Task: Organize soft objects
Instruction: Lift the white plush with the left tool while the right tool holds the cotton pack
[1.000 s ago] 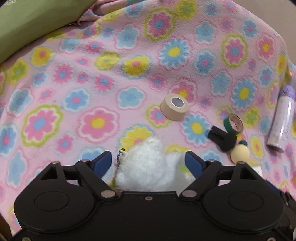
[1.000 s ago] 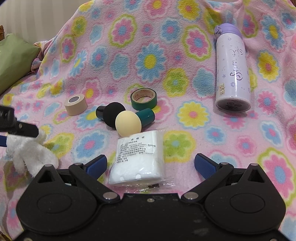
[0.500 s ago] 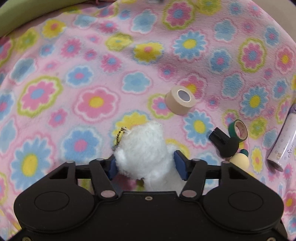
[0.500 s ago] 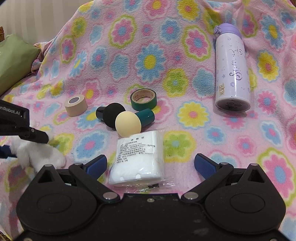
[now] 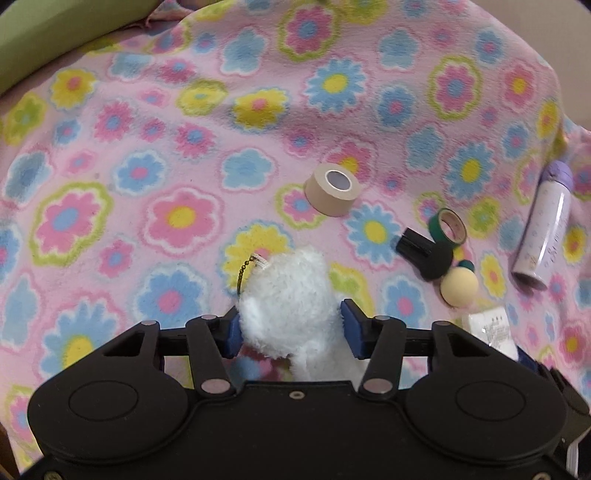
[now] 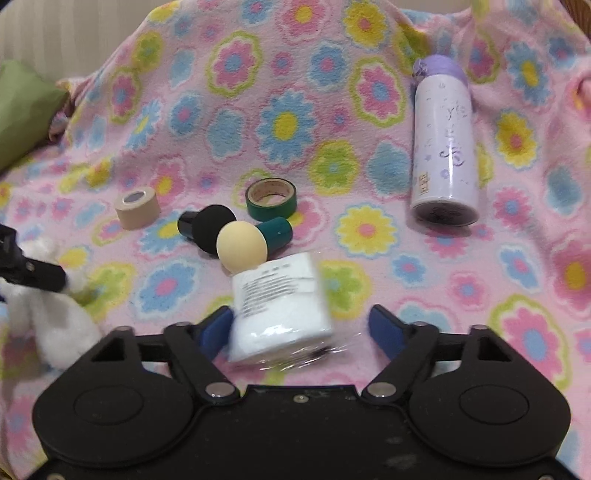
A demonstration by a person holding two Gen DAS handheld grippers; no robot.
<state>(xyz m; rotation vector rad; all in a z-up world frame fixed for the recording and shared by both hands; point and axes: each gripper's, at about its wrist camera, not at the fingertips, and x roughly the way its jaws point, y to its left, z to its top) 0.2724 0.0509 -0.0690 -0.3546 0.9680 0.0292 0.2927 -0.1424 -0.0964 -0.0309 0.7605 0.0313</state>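
Left wrist view: the left gripper (image 5: pixel 290 326) has its jaws pressed in on both sides of a white plush toy (image 5: pixel 286 295); they have just been closing onto it.
Plush toy: fluffy, with a small ball chain (image 5: pixel 245 271) hanging off its far-left side.
Ahead of the left jaws: a beige tape roll (image 5: pixel 332 189) lies on the flowered blanket (image 5: pixel 147 166), apart from the toy.
Right of the left jaws: a black sponge applicator (image 5: pixel 428 254), a green tape roll (image 5: pixel 447 230) and a yellow sponge applicator (image 5: pixel 459 287) lie bunched together; a lilac bottle (image 5: pixel 543 229) lies further right.
Far left corner: a green cushion (image 5: pixel 55 33).
Right wrist view: the right gripper (image 6: pixel 301 328) has just been closing around a wrapped cotton pack (image 6: pixel 280 306), which looks blurred.
Right jaws, grip: the left pad touches the pack; the right pad stands apart from it, with only crinkled wrapper nearby.
In the way: the yellow sponge applicator touches the pack's far edge, just ahead of the right jaws.
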